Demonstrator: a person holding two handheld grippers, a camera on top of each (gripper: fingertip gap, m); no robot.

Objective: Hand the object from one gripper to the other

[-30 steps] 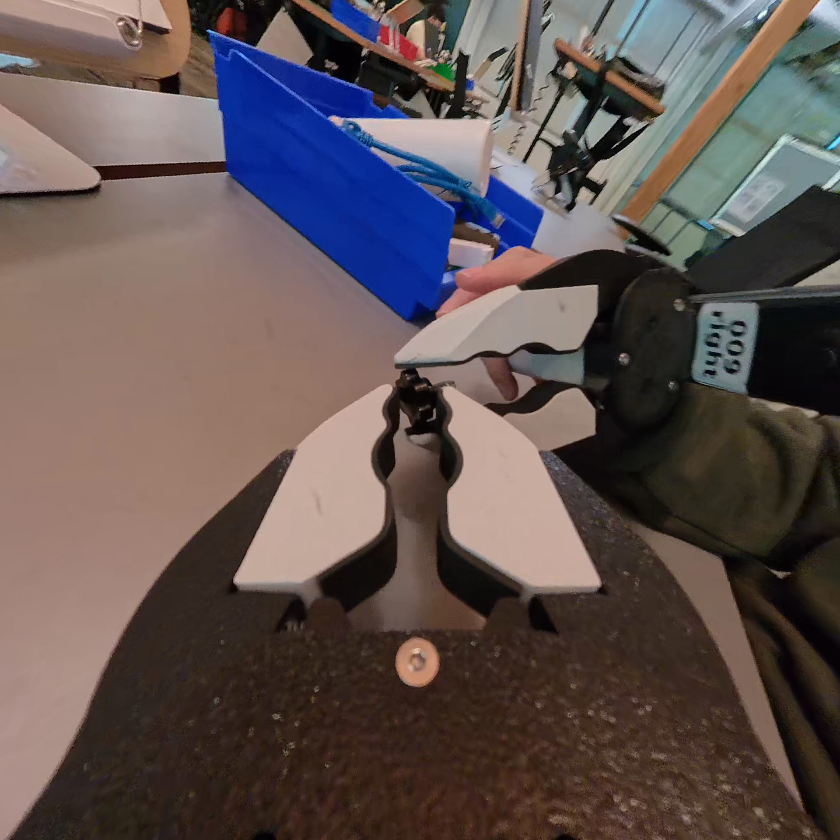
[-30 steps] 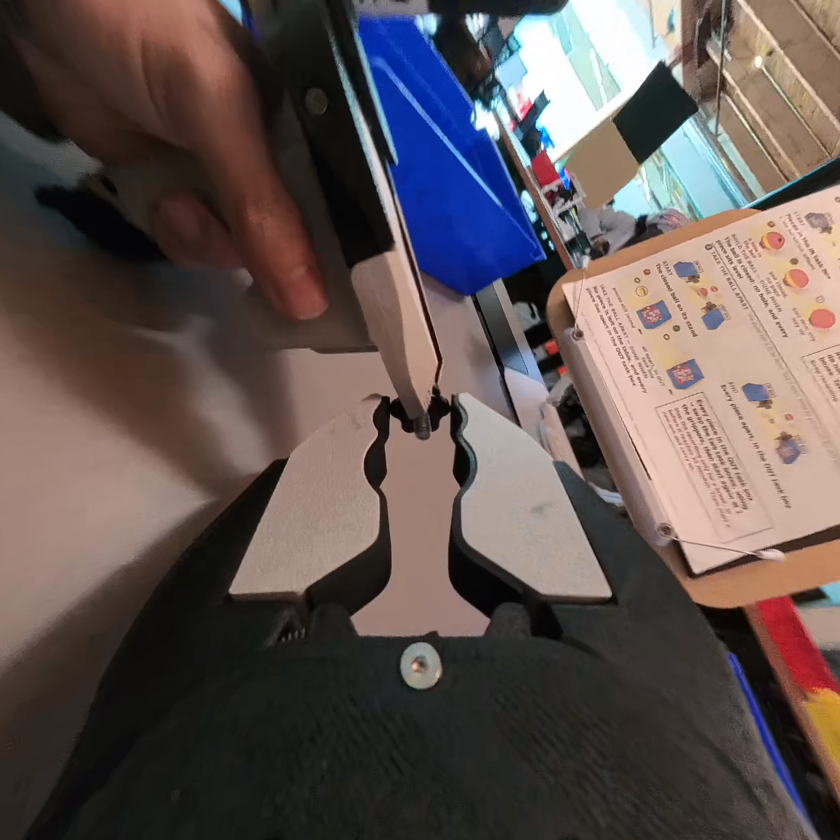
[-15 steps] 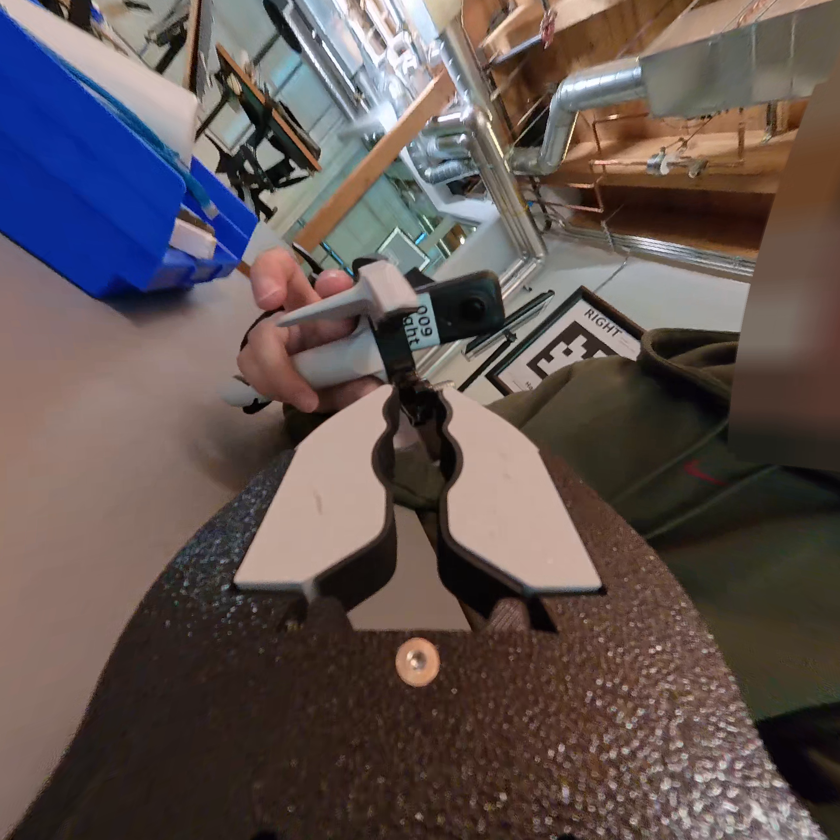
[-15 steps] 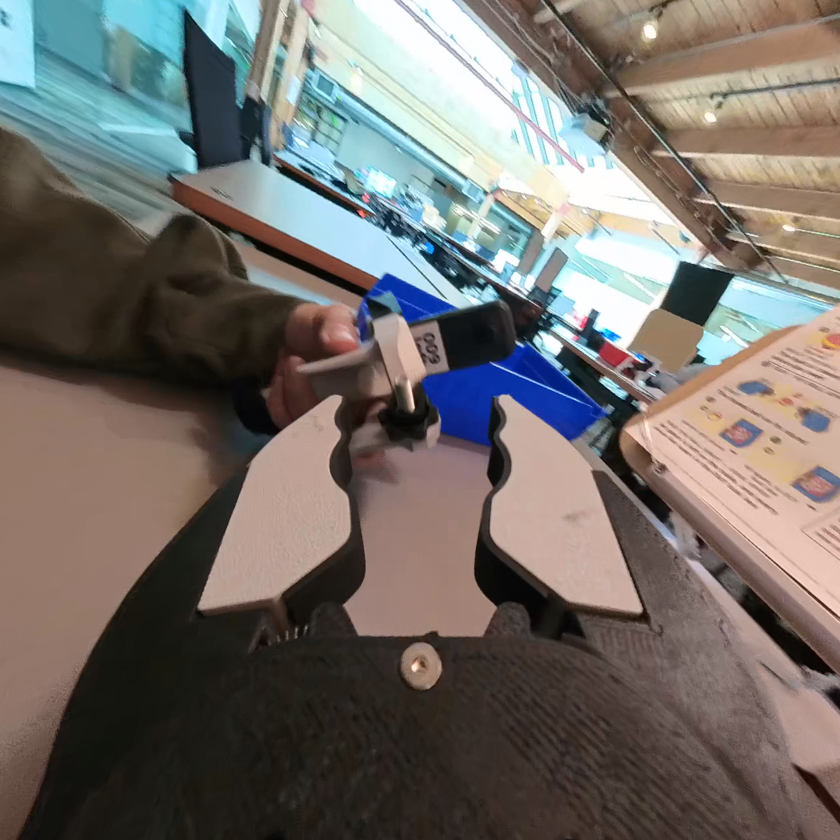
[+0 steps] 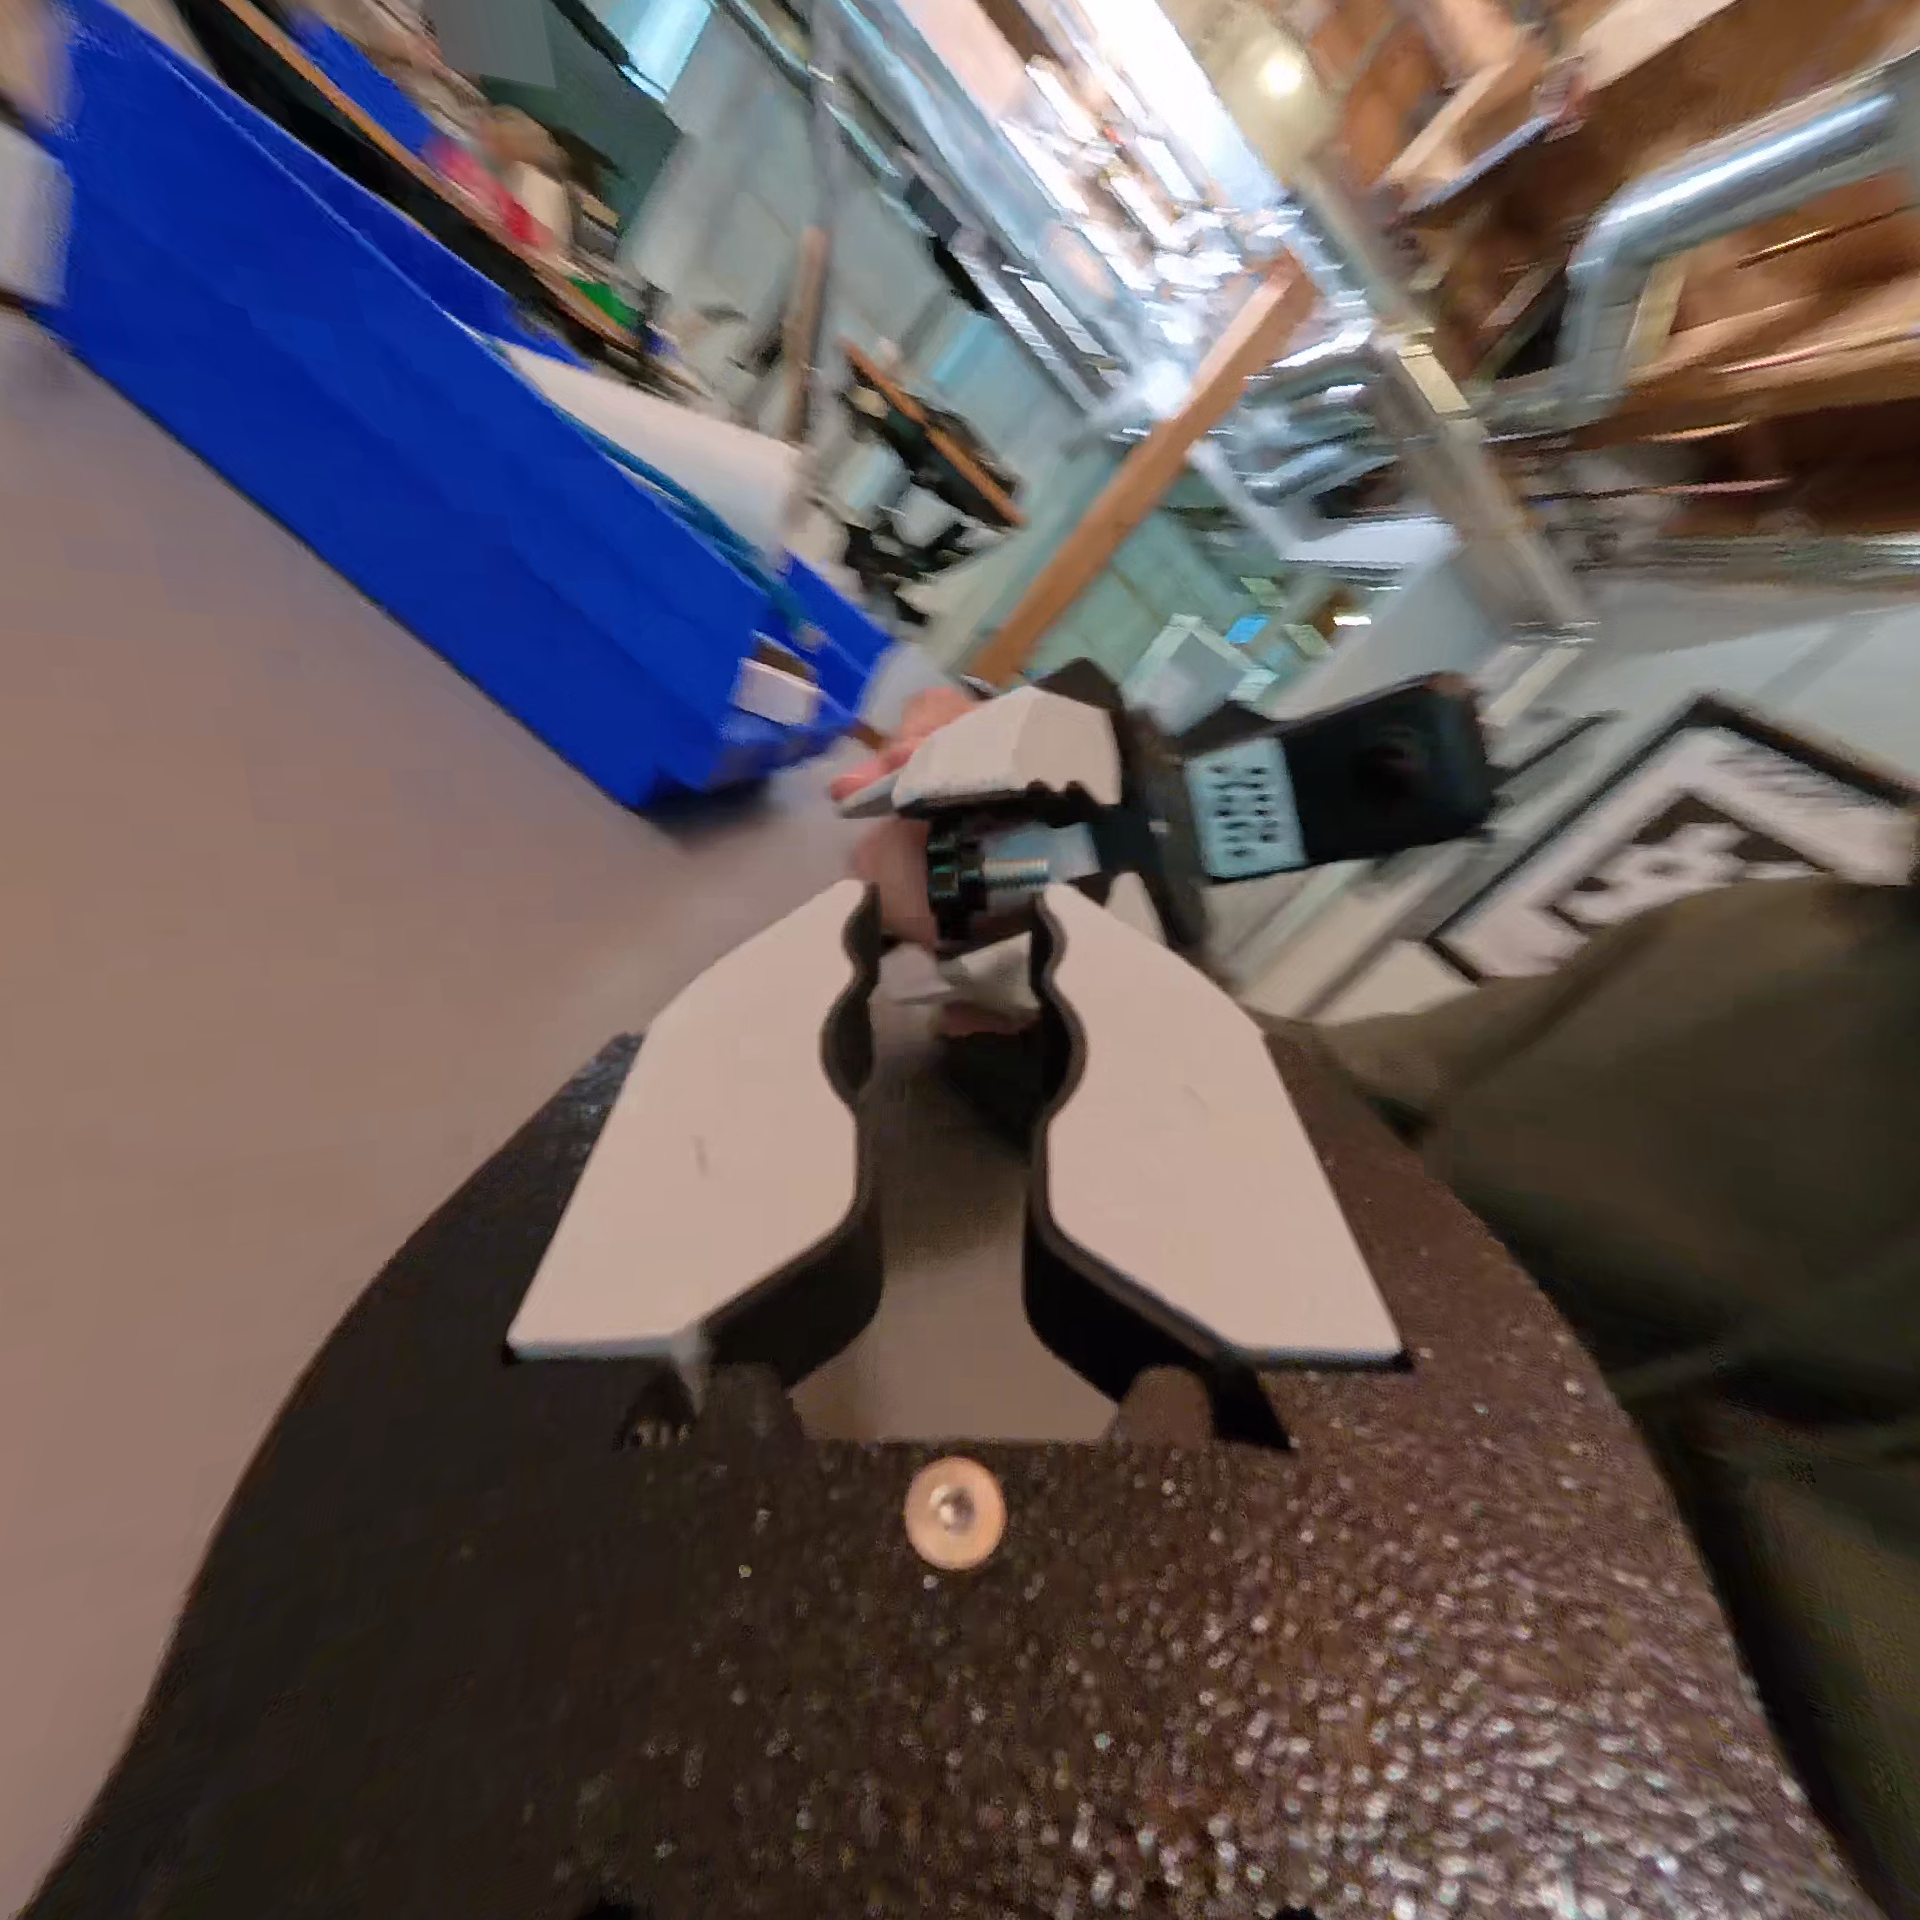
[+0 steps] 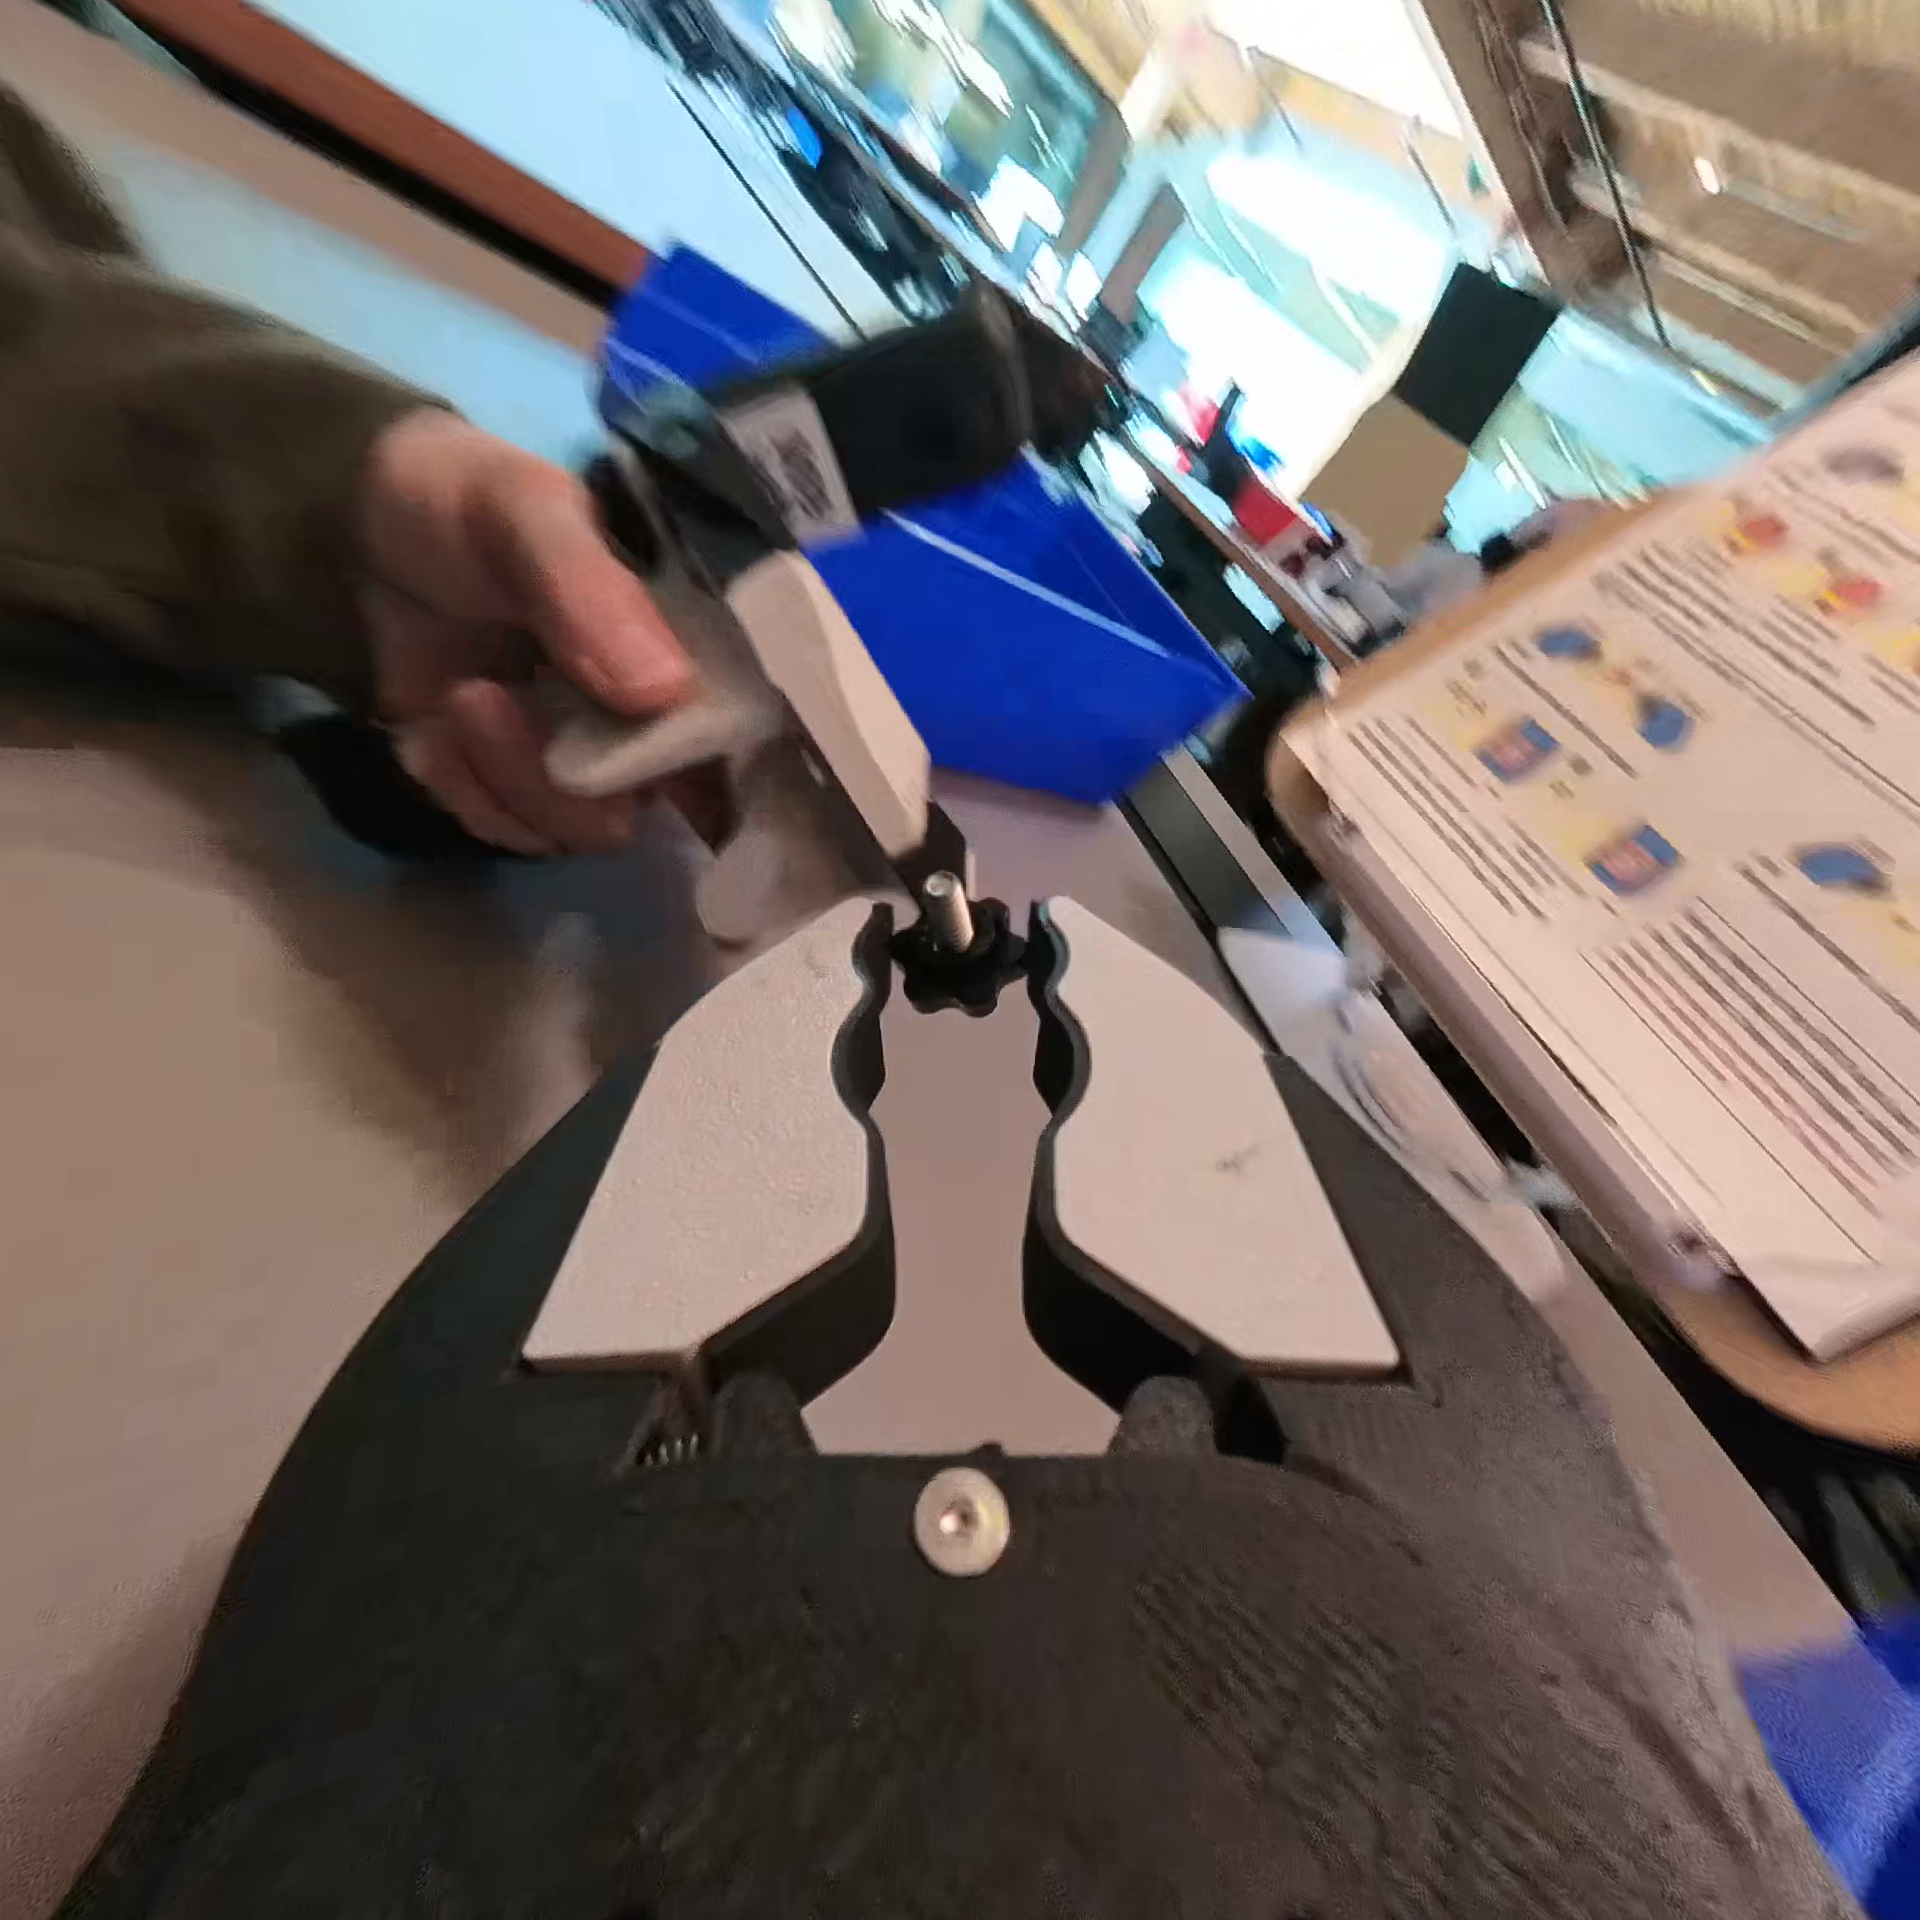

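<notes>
The grey desk (image 5: 260, 935) is stretching away under both grippers, with a blue bin (image 5: 416, 488) lying at its far left and a blurred workshop beyond; a printed sheet (image 6: 1662, 831) is sitting at the right. The right gripper (image 6: 956, 966) is gripping the black knob of a small knob screw (image 6: 951, 951), fingers closed on it. The left gripper (image 5: 956, 925) is standing parted and empty, the screw just beyond its tips. To finish well, I judge it should be drawing straight back without brushing the threaded shaft.
</notes>
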